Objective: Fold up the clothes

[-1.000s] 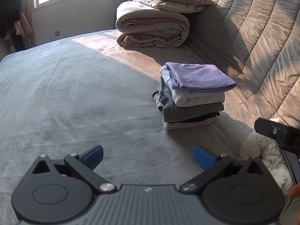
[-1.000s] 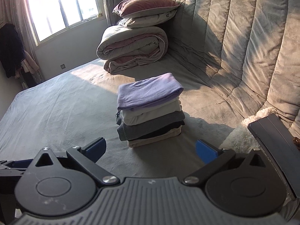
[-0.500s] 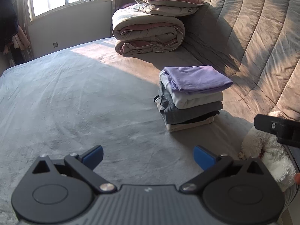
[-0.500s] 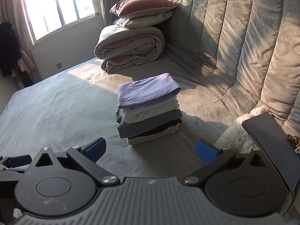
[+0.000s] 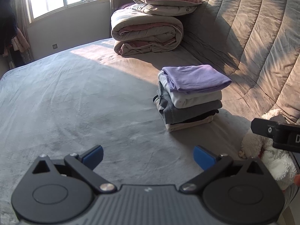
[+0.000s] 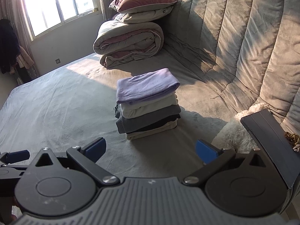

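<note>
- The left gripper (image 5: 148,157) hangs above the grey plush bedspread (image 5: 75,101), its blue-tipped fingers spread wide with nothing between them.
- The right gripper (image 6: 150,151) likewise stands with its fingers wide apart, holding nothing.
- The neat stack of folded clothes (image 5: 191,95), with a lilac garment (image 6: 146,86) on top, then white, grey, black and cream layers, rests on the bedspread ahead of both grippers, well apart from them and near the quilted grey headboard (image 6: 243,46).
- A rolled duvet topped by two pillows (image 5: 148,30) sits beyond the stack.

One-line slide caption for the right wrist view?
Open right gripper faces a finished stack of folded clothes on the bed.
</note>
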Tool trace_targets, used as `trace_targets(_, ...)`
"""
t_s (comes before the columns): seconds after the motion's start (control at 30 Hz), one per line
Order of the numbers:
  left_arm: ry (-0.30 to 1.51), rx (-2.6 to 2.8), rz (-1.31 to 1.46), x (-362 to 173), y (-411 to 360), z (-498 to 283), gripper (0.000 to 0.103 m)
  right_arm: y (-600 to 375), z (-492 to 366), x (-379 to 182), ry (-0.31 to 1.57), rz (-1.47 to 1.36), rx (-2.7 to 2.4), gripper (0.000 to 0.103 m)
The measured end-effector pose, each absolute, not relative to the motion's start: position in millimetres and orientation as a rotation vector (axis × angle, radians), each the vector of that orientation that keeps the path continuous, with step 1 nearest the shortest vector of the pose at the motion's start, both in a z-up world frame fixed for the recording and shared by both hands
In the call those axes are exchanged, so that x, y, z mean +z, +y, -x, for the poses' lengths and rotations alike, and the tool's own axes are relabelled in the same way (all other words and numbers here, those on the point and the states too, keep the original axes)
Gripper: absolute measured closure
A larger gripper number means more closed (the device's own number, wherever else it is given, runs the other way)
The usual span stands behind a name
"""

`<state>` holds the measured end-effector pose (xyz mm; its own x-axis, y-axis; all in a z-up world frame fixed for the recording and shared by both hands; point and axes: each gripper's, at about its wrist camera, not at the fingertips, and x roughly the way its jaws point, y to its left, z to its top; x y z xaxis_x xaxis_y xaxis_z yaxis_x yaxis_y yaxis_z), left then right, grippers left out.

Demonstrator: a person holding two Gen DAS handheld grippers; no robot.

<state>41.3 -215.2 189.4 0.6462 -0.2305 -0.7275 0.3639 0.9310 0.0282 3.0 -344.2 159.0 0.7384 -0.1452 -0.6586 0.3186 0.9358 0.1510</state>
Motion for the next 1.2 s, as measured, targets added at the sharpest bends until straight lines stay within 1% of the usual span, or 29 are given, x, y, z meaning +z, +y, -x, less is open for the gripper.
trace_targets(1.2,0.807,-0.354,-0.199,184,-221,-32,0.001,-344,5,156,0.684,-0.261,-0.26,0.0)
